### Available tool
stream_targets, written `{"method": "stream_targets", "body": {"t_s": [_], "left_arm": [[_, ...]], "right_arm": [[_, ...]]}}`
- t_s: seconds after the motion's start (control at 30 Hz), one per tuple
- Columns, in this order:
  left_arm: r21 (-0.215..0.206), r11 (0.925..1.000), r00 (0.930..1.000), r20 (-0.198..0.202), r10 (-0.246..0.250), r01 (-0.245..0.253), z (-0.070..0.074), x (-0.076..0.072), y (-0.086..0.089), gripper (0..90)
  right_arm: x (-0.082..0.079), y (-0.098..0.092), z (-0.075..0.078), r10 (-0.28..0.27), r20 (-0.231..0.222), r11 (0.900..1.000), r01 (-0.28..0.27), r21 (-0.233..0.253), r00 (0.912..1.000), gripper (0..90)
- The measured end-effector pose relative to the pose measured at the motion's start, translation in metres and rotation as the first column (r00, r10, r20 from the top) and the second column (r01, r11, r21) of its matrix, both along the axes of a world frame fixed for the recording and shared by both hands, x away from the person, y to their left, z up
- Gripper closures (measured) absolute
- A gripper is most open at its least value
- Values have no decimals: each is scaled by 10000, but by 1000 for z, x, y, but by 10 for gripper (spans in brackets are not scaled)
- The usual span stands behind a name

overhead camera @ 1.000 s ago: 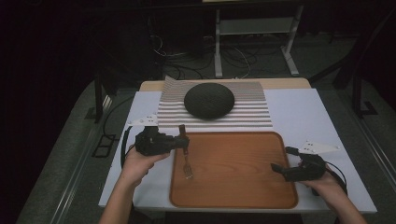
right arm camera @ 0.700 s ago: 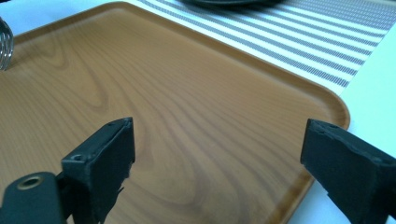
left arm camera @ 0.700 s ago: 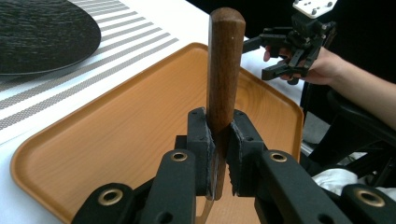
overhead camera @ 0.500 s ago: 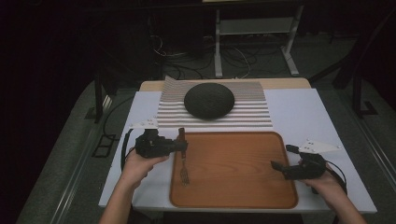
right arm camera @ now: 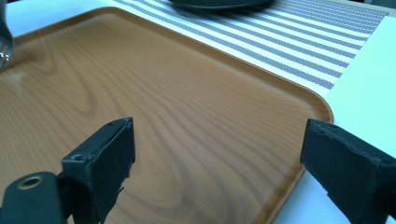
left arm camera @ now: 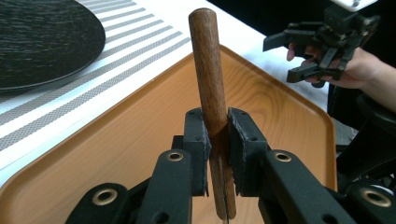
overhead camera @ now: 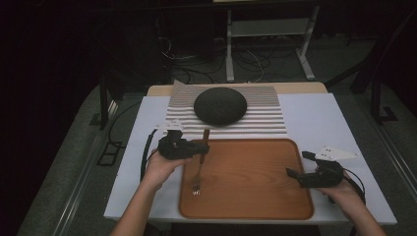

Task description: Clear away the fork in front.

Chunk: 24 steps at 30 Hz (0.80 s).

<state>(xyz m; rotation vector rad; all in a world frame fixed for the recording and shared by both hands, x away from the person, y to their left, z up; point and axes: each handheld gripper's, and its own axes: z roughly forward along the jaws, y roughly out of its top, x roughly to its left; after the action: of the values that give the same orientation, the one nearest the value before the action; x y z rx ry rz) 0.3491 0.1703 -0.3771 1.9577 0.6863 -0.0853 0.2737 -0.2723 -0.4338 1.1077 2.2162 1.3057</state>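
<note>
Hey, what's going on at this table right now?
A person holds a gripper in each hand at a table. The left gripper is shut on the wooden handle of a fork, which hangs over the left side of a wooden tray, tines toward the person. The right gripper is open by the tray's right edge, holding nothing. A dark plate sits on a striped mat beyond the tray.

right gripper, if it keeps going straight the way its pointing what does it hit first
Probably nothing at once: the open right gripper points left across the bare wooden tray. Farther along that line, the fork in the left gripper looks first, though depth is unclear.
</note>
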Motion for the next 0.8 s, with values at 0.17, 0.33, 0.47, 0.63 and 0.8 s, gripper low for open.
{"method": "stream_targets", "body": {"t_s": [0.17, 0.33, 0.47, 0.63, 0.8], "left_arm": [[118, 9999, 9994, -339, -110, 115, -10, 9, -17, 777], [337, 9988, 9974, -645, -326, 348, -22, 13, -35, 778], [498, 9965, 9943, -865, -620, 665, -35, 14, -48, 775], [978, 9910, 9921, -954, -817, 911, -45, 12, -60, 781], [1197, 9870, 9895, -1090, -947, 1076, -52, 12, -67, 791]], "right_arm": [[0, -2, -1, -48, -33, 10000, 48, 13, 10000, 102], [1, -3, 0, -100, -3, 9999, 100, 34, 10000, 102], [0, -2, 0, -8, 39, 10000, 8, -13, 10000, 102], [2, 0, 0, 84, 51, 9999, -83, -105, 10000, 102], [1, 0, 0, 74, 40, 9999, -74, -120, 10000, 102]]}}
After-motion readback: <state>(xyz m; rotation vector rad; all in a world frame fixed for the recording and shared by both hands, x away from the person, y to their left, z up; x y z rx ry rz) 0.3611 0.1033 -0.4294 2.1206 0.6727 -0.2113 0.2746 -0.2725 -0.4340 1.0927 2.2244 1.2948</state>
